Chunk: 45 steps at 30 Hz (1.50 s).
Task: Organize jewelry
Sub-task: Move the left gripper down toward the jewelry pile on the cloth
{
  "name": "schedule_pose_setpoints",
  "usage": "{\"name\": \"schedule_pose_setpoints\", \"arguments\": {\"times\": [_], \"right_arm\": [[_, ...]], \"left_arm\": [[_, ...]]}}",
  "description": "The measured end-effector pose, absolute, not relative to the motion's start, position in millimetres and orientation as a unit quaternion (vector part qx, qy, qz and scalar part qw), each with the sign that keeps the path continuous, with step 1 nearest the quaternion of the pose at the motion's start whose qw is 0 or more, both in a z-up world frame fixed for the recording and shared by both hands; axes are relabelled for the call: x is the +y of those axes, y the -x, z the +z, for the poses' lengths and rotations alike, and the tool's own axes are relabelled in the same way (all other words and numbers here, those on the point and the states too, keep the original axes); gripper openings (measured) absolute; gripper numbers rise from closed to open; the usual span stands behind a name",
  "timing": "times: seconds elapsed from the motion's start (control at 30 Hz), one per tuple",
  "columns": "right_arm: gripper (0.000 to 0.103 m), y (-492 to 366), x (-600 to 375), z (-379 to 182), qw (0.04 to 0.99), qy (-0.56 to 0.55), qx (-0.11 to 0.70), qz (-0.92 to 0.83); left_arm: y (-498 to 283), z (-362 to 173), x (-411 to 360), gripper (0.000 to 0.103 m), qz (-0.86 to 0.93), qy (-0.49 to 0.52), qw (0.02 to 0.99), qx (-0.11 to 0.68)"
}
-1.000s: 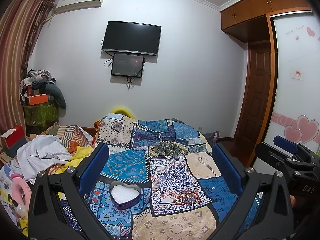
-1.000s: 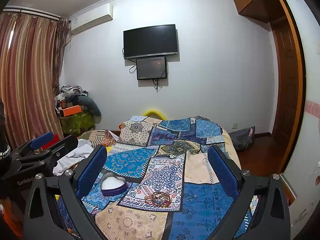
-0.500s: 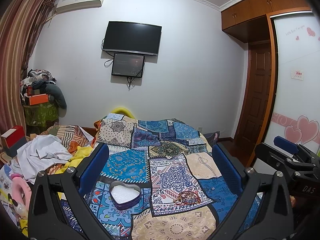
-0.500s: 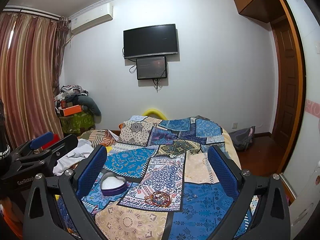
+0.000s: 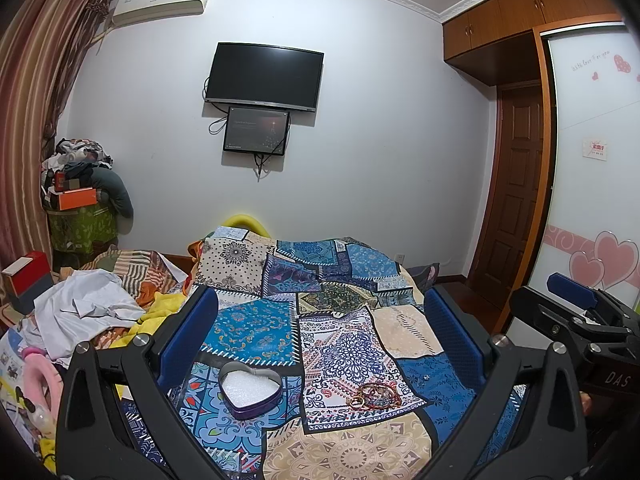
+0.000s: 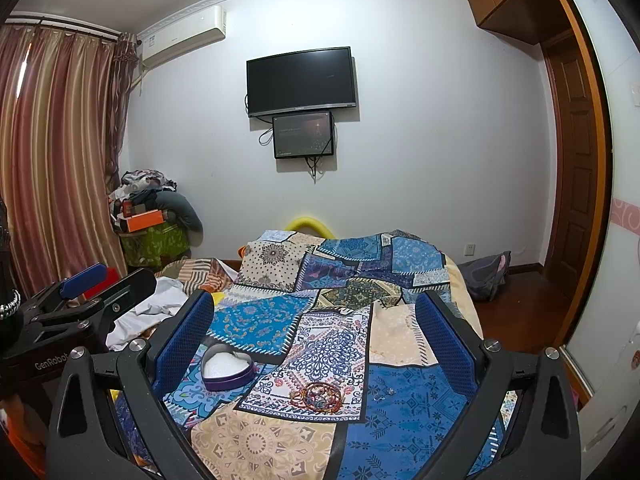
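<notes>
Jaws of both the left gripper and right gripper are held wide apart, empty, above the patchwork bedspread. Bangles are heaped just beside a heart-shaped tin. Farther off, a television is mounted.

The heart-shaped tin is shiny metal with white foam inside; the bedspread is soft matt cloth.
</notes>
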State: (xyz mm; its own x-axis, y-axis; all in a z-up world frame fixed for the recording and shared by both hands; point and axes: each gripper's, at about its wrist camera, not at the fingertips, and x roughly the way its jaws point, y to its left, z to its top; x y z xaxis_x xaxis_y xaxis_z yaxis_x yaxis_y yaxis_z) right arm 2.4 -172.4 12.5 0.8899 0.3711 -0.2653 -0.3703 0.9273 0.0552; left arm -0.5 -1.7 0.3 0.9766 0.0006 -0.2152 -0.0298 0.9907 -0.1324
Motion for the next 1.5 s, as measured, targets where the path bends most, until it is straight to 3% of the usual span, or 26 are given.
{"name": "schedule_pose_setpoints", "arguments": {"times": [0.9, 1.37, 1.5], "right_arm": [[0.100, -28.1, -187.4, -10.2, 0.969, -0.015, 0.169, 0.181], [0.100, -87.6, -235.4, -57.8, 0.961, -0.024, 0.258, 0.098], [0.100, -99.0, -242.4, -73.2, 0.954, -0.021, 0.285, 0.085]], "left_arm": [[-24.7, -12.2, -4.7, 0.103, 0.011, 0.059, 0.989, 0.136], [-102.8, -78.5, -24.7, 0.103, -0.010, 0.041, 0.964, 0.262], [-120.5, -105.0, -30.4, 0.098, -0.020, 0.030, 0.953, 0.302]]}}
